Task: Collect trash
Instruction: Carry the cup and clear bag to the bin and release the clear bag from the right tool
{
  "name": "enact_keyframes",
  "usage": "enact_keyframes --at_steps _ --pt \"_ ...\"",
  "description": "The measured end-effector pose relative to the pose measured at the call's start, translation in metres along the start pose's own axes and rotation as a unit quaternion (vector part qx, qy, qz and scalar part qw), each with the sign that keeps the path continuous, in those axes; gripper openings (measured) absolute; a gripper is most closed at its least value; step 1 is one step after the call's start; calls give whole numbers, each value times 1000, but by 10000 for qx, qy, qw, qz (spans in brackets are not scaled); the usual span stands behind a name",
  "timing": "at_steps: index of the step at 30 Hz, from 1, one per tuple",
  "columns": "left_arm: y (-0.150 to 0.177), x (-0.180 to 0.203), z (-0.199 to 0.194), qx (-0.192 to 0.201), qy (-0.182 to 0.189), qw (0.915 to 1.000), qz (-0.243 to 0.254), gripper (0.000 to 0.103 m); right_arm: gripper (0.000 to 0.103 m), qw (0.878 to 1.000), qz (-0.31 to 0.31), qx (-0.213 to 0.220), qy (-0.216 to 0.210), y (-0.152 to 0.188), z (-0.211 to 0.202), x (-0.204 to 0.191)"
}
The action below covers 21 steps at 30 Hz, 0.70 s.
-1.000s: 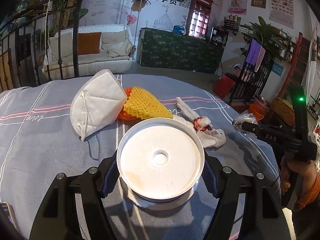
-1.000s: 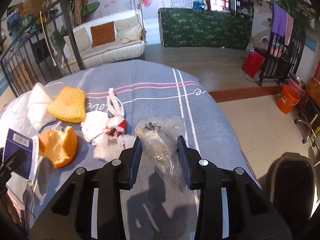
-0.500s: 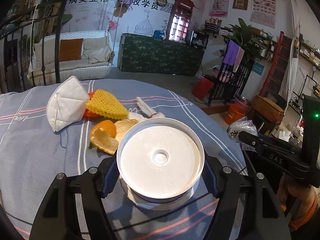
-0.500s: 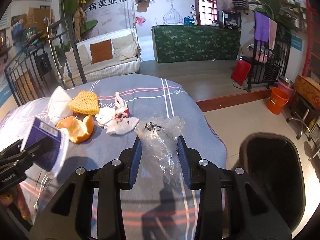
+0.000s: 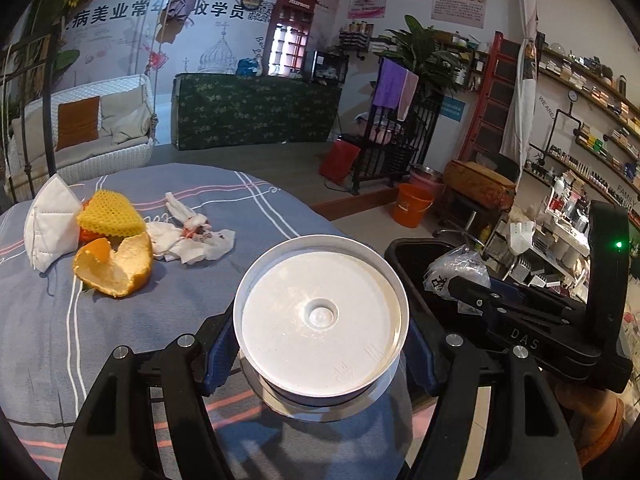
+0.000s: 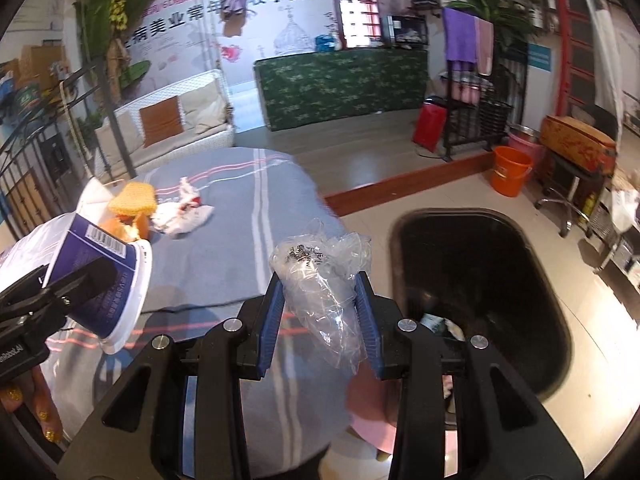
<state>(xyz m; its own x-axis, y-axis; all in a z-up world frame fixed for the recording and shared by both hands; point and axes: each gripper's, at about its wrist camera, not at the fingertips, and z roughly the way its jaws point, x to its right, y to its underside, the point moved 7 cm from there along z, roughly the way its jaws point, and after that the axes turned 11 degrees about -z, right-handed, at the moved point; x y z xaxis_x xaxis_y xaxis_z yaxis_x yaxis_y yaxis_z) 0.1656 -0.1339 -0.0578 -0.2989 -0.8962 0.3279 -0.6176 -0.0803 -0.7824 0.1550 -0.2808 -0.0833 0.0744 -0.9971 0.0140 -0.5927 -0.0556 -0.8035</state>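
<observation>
Trash in both grips: my left gripper (image 5: 320, 354) pinches a round cup (image 5: 320, 320) — white base toward the lens, its blue-padded fingers (image 5: 218, 356) pressed to either side — at the lower centre of the left-wrist frame. From the right wrist the same cup (image 6: 108, 280) shows at the left edge, purple with a barcode label, tilted, held above the striped grey cloth of the table (image 6: 240, 248).

My right gripper (image 6: 320, 320) is closed on a crumpled clear plastic bag (image 6: 324, 284), whose printed top sticks up above the fingers (image 6: 270, 320) at centre frame. In the left-wrist view that bag (image 5: 456, 272) appears at right, in front of the black trash bin (image 5: 404, 248).

The bin (image 6: 480, 280) fills the right half of the right-wrist frame, standing on the floor just beside the table's edge, its mouth open, with a few scraps visible low inside it. The bag sits to the left of the bin's rim in the picture, over the table's edge.

On the table at the left of the left-wrist frame lie the remaining pieces — a white face mask (image 5: 50, 228), a yellow foam net (image 5: 110, 216) touching it, an orange peel (image 5: 116, 268) just in front, and a crumpled white tissue (image 5: 192, 236) with red marks beside the peel.
</observation>
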Motion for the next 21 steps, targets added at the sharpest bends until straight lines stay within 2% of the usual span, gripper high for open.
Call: enact_keyframes --at_steps 10,18,20,21 --pt "16 44 15 -256 382 9984 336 69 37 9959 531 -274 683 30 3 71" --pt "28 69 27 -438 584 9958 549 69 37 9910 763 -564 942 51 30 105" --pt "30 74 31 -499 644 9949 595 69 39 9894 841 -649 989 56 38 111" --pt "32 75 32 -520 663 9946 609 69 43 9884 914 -687 998 59 42 115"
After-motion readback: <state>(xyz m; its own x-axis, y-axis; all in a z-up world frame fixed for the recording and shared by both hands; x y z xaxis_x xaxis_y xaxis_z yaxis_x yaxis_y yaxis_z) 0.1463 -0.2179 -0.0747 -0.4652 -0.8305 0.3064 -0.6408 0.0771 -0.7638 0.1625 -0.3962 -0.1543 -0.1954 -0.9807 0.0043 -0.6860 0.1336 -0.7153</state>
